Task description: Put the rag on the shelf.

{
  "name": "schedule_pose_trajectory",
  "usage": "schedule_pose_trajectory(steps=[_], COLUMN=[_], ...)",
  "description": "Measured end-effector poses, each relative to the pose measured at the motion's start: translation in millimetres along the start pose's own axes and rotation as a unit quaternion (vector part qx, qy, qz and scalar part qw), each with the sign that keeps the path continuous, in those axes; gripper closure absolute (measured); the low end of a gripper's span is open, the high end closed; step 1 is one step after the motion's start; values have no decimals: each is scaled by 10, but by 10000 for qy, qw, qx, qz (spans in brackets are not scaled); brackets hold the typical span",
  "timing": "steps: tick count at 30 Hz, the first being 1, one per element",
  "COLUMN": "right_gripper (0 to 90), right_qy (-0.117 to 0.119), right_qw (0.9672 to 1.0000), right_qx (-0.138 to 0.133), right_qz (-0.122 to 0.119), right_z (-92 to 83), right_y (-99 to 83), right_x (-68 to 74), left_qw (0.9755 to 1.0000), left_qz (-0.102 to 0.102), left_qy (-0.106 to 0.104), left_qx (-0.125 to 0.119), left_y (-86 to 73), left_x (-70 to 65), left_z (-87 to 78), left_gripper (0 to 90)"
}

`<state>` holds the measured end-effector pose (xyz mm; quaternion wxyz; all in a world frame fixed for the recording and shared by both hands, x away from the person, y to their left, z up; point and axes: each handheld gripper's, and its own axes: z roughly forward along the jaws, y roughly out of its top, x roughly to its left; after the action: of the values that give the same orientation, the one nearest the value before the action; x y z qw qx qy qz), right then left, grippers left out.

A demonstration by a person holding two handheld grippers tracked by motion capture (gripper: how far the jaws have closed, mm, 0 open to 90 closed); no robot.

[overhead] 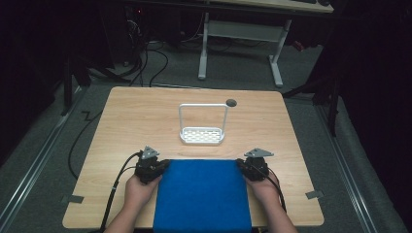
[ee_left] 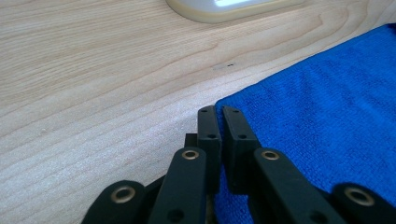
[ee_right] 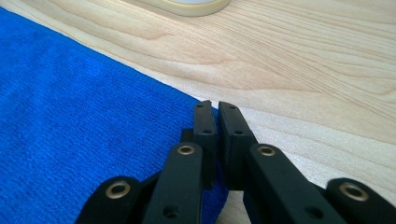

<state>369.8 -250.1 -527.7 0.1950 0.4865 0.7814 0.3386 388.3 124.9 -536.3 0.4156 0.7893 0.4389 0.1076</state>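
blue cloth (overhead: 201,194) | left gripper (ee_left: 219,112) clamps its far-left corner | right gripper (ee_right: 215,106) clamps far-right corner

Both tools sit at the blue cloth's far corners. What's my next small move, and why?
Probably lift both corners together: the left tool and right tool look shut at the blue cloth's far corners, which still lie flat on the table.

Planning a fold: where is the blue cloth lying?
In the high view, the blue cloth lies flat at the table's near edge, between both claws, with the white rack just beyond it.
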Motion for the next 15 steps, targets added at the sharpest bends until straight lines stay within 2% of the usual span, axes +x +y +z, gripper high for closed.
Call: schedule_pose_trajectory(steps=[4,9,15], right_gripper=[878,877,877], right_qy=[119,165,259], right_qw=[9998,9993,9988], right_qx=[-120,-330,-386], right_qz=[62,64,183], right_z=[-5,-92,-126], right_y=[-31,-47,-65], right_x=[-44,1,-23], left_qw=[10000,10000,10000], left_qz=[-20,-5,49], left_qy=[2,-23,-52], left_qx=[-12,-14,-61], left_y=[0,-4,-7], left_x=[-1,-3,-2], left_z=[1,-2,-22], left_gripper=[870,870,870])
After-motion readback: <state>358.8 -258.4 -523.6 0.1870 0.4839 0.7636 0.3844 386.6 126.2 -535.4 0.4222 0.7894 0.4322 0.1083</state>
